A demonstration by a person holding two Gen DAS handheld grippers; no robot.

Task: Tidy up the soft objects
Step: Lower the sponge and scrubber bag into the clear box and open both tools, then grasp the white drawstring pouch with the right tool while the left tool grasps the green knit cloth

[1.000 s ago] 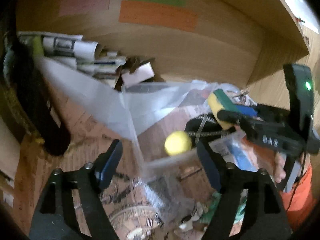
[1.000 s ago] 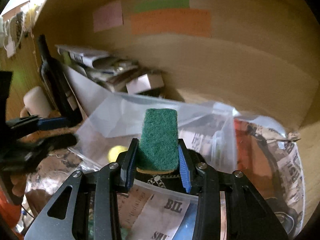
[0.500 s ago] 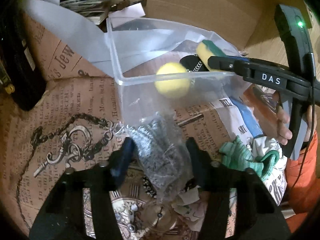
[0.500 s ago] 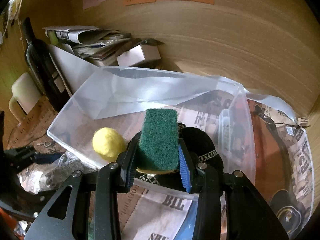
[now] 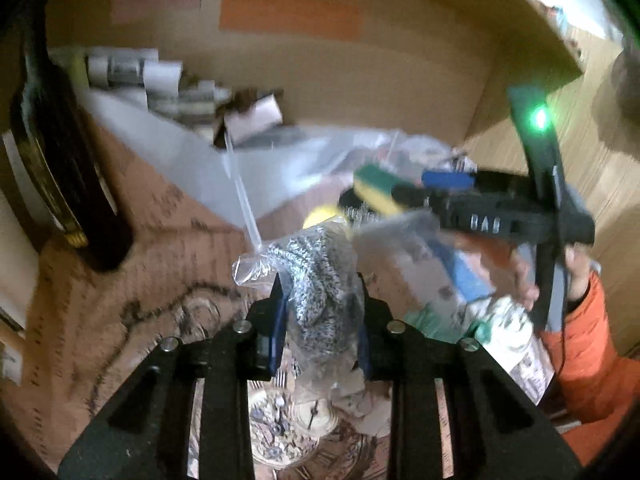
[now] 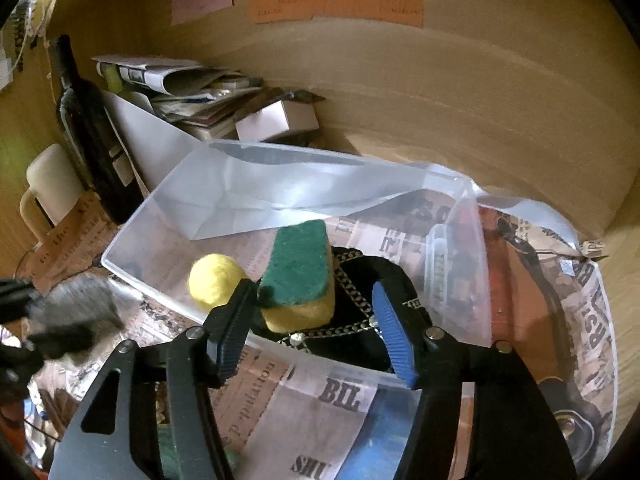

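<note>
Two grippers work over a clear plastic bin [image 6: 168, 216] on the newspaper-covered tabletop [image 5: 132, 280]. Left gripper [image 5: 320, 312] has its jaws clenched on a bagged grey knit item [image 5: 320, 280], held near the bin. Right gripper [image 6: 316, 320] is released, jaws spread; the green-and-yellow sponge [image 6: 300, 272] sits in the bin on a black pouch [image 6: 360, 316], beside a yellow ball [image 6: 214, 280].

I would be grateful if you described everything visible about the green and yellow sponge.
The sponge is a rectangular block with a dark green, fuzzy scouring pad on top and a yellow foam body below. It sits tilted inside the clear plastic bin, partly over a black item with chain trim, beside a yellow ball. The right gripper is open around it; the left finger looks close to or touching it, the blue pad stands apart.
</note>
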